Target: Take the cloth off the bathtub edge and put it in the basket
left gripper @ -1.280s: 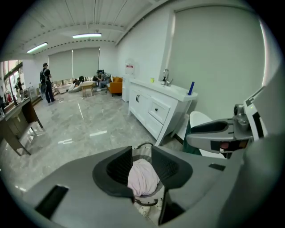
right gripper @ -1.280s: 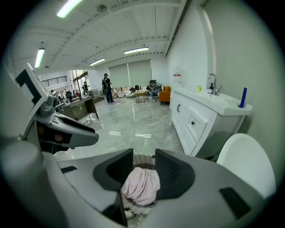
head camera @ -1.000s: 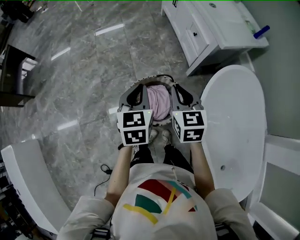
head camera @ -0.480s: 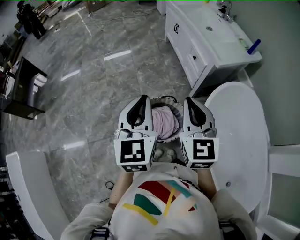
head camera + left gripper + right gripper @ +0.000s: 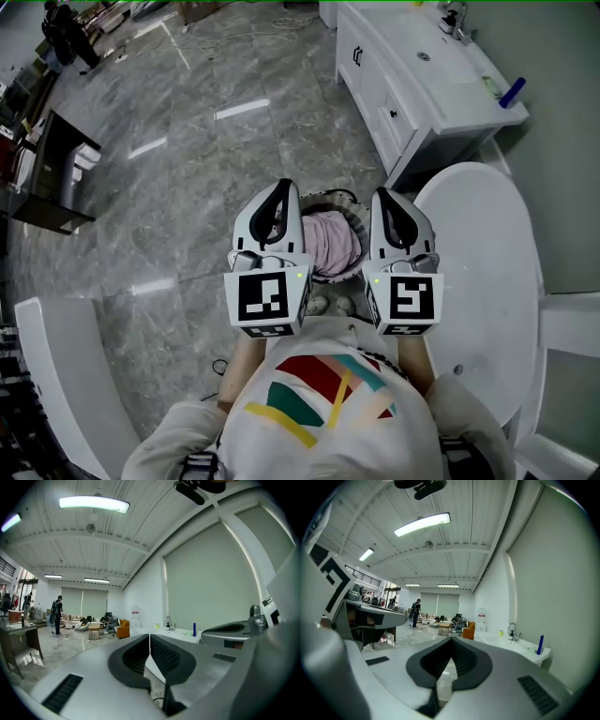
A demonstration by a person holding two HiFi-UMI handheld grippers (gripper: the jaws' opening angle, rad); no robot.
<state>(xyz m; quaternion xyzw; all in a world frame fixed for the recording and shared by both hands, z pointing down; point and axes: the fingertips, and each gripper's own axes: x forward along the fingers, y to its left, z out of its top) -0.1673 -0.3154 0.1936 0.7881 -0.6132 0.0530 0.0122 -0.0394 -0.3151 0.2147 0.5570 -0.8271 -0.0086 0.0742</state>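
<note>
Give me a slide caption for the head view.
Pink cloth lies in the basket near the bathtub; left hand-held gripper and right hand-held gripper are shut and empty.

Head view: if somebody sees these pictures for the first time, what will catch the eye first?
First come the two grippers, left gripper and right gripper, held side by side in front of the person, both with jaws shut and empty. Between them, down on the grey marble floor, the pink cloth lies in the round basket. The large white bathtub stands just to the right.
</note>
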